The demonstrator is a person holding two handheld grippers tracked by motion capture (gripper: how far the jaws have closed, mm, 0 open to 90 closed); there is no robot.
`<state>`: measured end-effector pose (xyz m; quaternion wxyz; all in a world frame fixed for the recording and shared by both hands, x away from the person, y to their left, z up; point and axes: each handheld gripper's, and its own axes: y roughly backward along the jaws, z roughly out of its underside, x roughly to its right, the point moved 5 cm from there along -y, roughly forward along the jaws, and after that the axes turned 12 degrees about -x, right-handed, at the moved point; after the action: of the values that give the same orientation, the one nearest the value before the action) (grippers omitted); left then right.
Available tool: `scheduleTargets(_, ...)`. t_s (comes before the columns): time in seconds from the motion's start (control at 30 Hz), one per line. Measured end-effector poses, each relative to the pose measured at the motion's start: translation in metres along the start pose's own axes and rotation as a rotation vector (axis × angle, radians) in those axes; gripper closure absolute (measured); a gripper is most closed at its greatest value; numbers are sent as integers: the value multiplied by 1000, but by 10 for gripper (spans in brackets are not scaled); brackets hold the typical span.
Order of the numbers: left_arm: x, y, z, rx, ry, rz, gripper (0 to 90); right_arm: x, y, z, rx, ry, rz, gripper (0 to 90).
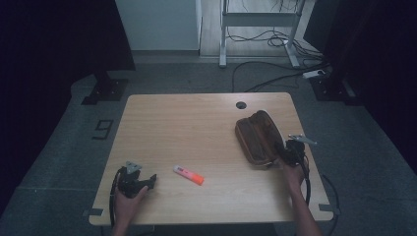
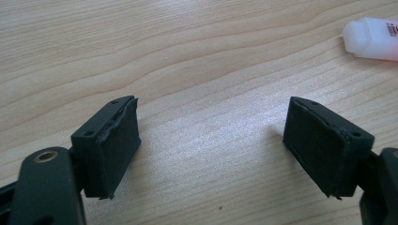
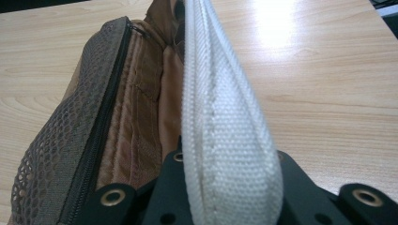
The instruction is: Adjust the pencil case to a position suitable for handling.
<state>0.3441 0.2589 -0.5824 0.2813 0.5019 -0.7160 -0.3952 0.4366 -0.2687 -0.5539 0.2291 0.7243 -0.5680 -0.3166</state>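
Observation:
A brown zip pouch (image 1: 258, 136) lies open at the table's right side. My right gripper (image 1: 287, 152) is at its near end, shut on the pouch's white woven edge strip (image 3: 220, 93); the right gripper (image 3: 225, 161) view also shows the brown lining (image 3: 141, 117) and a mesh pocket with a zip (image 3: 61, 136). An orange and pink highlighter (image 1: 189, 175) lies flat at the front middle. My left gripper (image 1: 149, 181) rests on the table left of it, open. In the left gripper (image 2: 212, 112) view only bare wood lies between the pads, with the highlighter's pale end (image 2: 373, 38) at upper right.
The wooden table (image 1: 187, 123) has a round cable hole (image 1: 240, 104) near its far edge. Beyond it stand a white desk frame (image 1: 258, 19) and loose cables (image 1: 275, 73) on the grey floor. A "9" mark (image 1: 103, 129) lies on the floor at left.

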Motion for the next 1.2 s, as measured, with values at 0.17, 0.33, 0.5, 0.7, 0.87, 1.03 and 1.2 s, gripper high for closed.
scheduleTargets(0.17, 0, 0, 0, 0, 0, 0, 187, -1, 2, -2, 19, 14, 7, 827)
scheduleTargets(0.33, 0, 0, 0, 0, 0, 0, 187, -1, 5, -2, 28, 19, 1, 831)
scheduleTargets(0.5, 0, 0, 0, 0, 0, 0, 187, -2, 11, -4, 46, 23, -16, 831)
scheduleTargets(0.7, 0, 0, 0, 0, 0, 0, 187, -3, 18, -6, 67, 29, -59, 831)
scheduleTargets(0.87, 0, 0, 0, 0, 0, 0, 187, -5, 21, -7, 78, 42, -83, 831)
scheduleTargets(1.03, 0, 0, 0, 0, 0, 1, 186, -8, 27, -10, 90, 47, -125, 831)
scheduleTargets(1.2, 0, 0, 0, 0, 0, 1, 187, -10, 33, -12, 116, 59, -150, 830)
